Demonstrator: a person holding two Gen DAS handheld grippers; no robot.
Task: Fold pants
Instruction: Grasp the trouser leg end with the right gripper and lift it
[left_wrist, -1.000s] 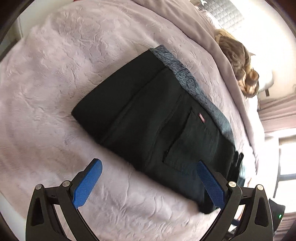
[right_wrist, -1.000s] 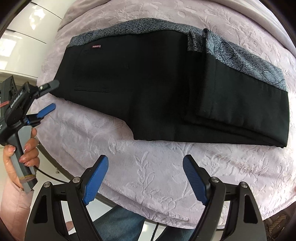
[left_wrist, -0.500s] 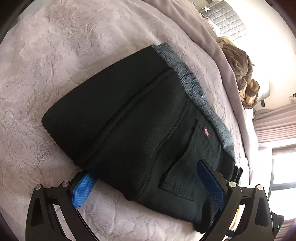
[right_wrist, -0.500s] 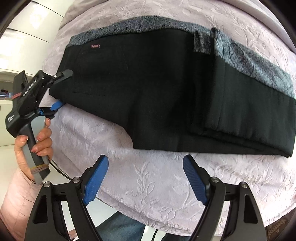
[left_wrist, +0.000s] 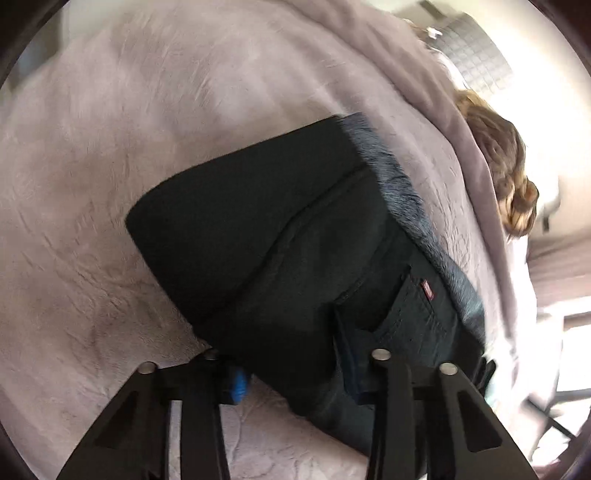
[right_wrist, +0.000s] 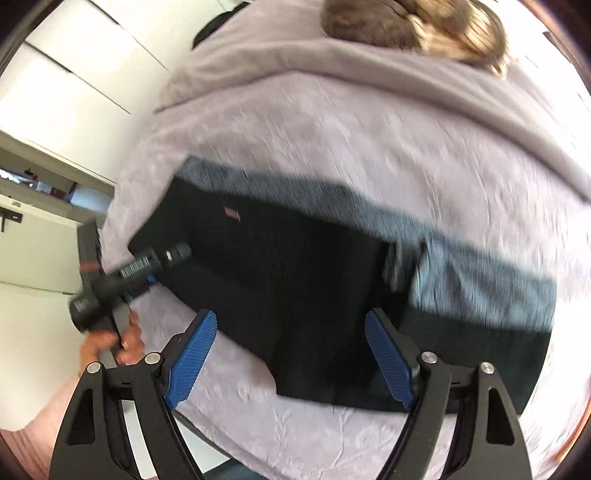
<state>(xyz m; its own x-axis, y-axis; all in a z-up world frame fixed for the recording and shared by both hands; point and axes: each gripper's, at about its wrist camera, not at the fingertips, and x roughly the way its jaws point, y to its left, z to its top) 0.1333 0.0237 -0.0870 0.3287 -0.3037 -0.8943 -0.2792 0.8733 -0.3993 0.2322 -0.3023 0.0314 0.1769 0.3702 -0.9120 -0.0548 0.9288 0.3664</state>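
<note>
While the left gripper (left_wrist: 295, 384) closes its jaws on the waist end of the black pants (left_wrist: 280, 236), bunching the denim between its blue pads (left_wrist: 238, 384), the right gripper (right_wrist: 291, 360) hangs over the middle of the garment with its jaws spread wide and nothing between them. Folded lengthwise, the pants lie across a pale lilac embossed bedspread (left_wrist: 110, 155), a grey patterned lining showing along their far edge and a small red tag (left_wrist: 427, 290) beside the back pocket. Seen from the right wrist view, a hand (right_wrist: 110, 339) grips the handle of the left tool at the bed's near edge. A brown furry throw (right_wrist: 410, 26) sits beyond the bedspread's raised fold. Both views are blurred by motion.
</note>
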